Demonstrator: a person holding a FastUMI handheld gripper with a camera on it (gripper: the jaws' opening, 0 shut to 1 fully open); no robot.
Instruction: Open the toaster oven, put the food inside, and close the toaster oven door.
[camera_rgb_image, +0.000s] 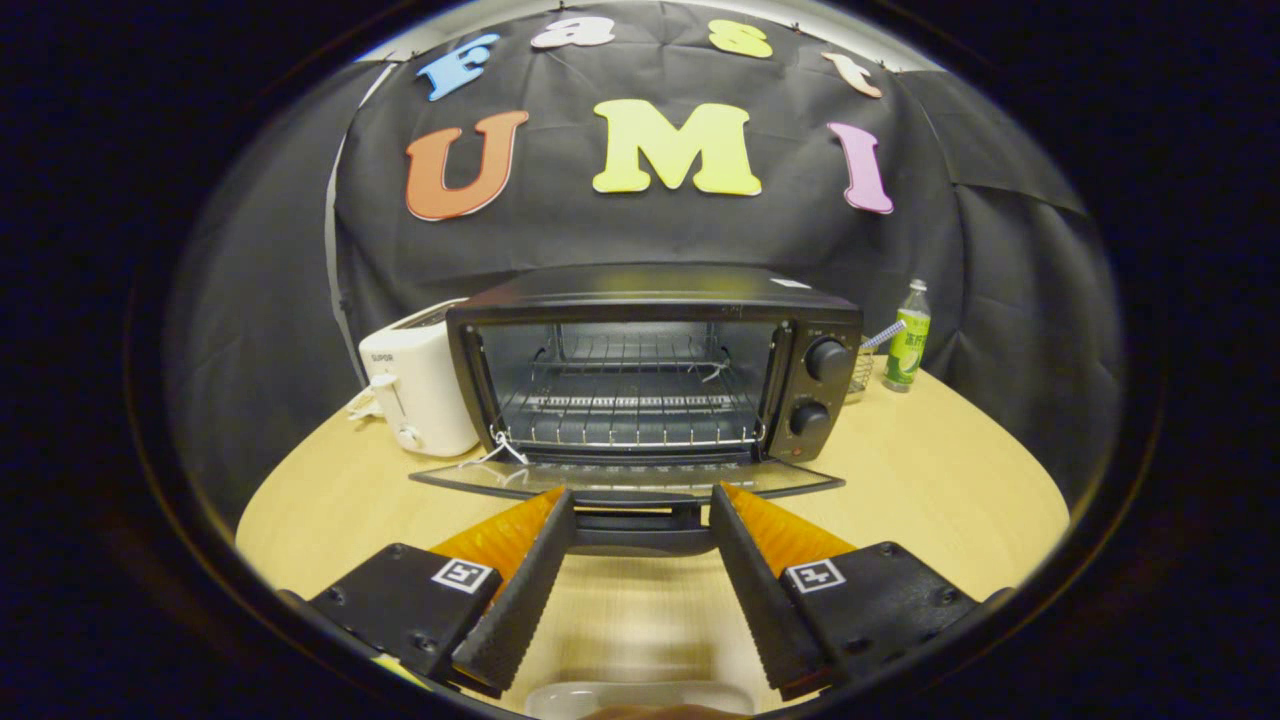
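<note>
gripper (640, 495) fingers apart, empty, tips flanking the door handle (640, 530). toaster oven (655, 370) at 12 o'clock, door (625, 478) down flat, rack (625, 415) bare.

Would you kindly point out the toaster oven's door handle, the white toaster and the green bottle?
door handle (640, 524): gripper view, bar's middle.
white toaster (425, 390): gripper view, front face.
green bottle (908, 352): gripper view, label.

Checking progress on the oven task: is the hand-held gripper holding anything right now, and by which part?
Nothing is held. The hand-held gripper is open, its fingers spread either side of the handle of the toaster oven's lowered door, not pressing on it.
</note>
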